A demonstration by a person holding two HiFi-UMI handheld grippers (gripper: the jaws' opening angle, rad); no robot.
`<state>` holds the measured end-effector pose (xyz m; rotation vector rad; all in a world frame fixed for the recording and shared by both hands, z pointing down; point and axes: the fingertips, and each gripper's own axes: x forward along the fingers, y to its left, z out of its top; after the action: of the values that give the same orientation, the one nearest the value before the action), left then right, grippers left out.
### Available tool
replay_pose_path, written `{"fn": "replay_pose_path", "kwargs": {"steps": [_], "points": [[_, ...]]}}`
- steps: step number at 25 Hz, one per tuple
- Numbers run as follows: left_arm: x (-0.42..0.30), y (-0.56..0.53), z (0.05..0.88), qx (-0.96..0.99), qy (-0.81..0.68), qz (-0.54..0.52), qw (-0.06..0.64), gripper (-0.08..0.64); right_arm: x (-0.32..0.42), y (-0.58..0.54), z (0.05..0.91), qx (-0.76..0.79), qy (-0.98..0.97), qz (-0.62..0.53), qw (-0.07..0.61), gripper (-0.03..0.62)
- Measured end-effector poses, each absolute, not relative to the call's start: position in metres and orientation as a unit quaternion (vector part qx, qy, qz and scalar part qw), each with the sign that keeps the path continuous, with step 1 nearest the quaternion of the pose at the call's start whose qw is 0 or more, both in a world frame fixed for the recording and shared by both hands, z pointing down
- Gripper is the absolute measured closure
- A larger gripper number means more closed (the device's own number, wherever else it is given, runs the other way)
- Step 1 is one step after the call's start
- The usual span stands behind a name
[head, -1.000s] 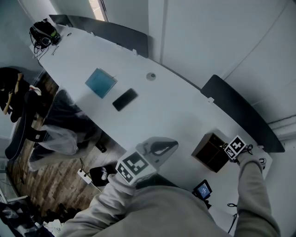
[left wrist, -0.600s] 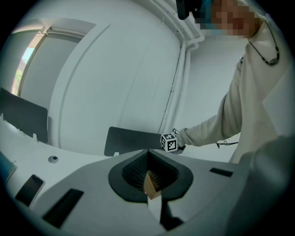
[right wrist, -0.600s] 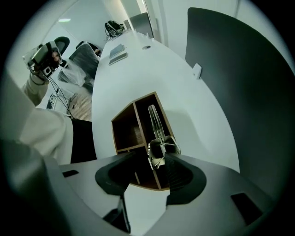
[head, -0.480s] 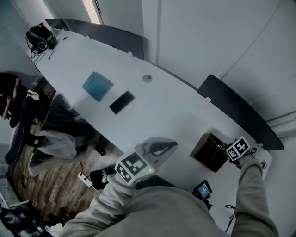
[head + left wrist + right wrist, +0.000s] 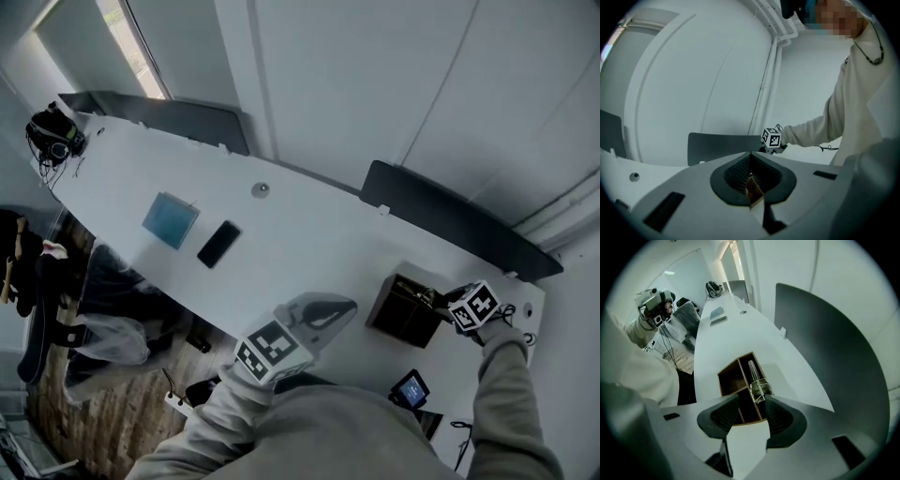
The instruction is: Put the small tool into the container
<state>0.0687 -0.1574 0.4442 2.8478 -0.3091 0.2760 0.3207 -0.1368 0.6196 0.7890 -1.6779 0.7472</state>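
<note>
Long white table (image 5: 309,234) runs corner to corner in the head view; dark panel (image 5: 441,211) stands along its far edge. My left gripper (image 5: 750,154) is held out level over the near edge, jaw tips drawn together; a small brown bit shows in the hollow between the pads, can't tell what it is or whether it is gripped. My right gripper (image 5: 752,400) points steeply down over the container (image 5: 733,378), a brown wooden box with a divider, at the right end of the table; its jaws have just been opening and stand wide apart, pads pressing on nothing. Blue square pad (image 5: 171,218) and black phone (image 5: 218,244) lie side by side well away to the left. Small tool (image 5: 756,378), clear shaft with a metal band, is in the container's narrower compartment, right of the divider in the right gripper view; its banded end shows in the gap just past the jaw tips, close to the right-hand pad.
</note>
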Motion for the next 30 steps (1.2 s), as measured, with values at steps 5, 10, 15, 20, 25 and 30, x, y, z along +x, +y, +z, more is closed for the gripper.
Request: {"fn": "replay_pose_path", "kwargs": {"steps": [5, 10, 15, 20, 25, 30], "points": [[0.104, -0.155, 0.431, 0.986, -0.067, 0.104, 0.113, 0.558, 0.328, -0.129, 0.578, 0.39, -0.729, 0.295, 0.479, 0.431], [0.126, -0.153, 0.426, 0.988, -0.042, 0.11, 0.1, 0.558, 0.338, -0.111, 0.547, 0.447, -0.74, 0.279, 0.418, 0.497], [0.137, -0.15, 0.427, 0.988, -0.029, 0.114, 0.101, 0.558, 0.34, -0.098, 0.522, 0.5, -0.747, 0.271, 0.344, 0.54], [0.155, -0.149, 0.427, 0.988, -0.021, 0.11, 0.107, 0.558, 0.332, -0.09, 0.492, 0.529, -0.763, 0.255, 0.271, 0.571], [0.166, -0.14, 0.422, 0.989, -0.005, 0.11, 0.1, 0.558, 0.326, -0.075, 0.46, 0.544, -0.771, 0.242, 0.227, 0.571], [0.172, -0.139, 0.419, 0.989, -0.004, 0.114, 0.095, 0.558, 0.321, -0.063, 0.437, 0.56, -0.775, 0.235, 0.175, 0.571]]}}
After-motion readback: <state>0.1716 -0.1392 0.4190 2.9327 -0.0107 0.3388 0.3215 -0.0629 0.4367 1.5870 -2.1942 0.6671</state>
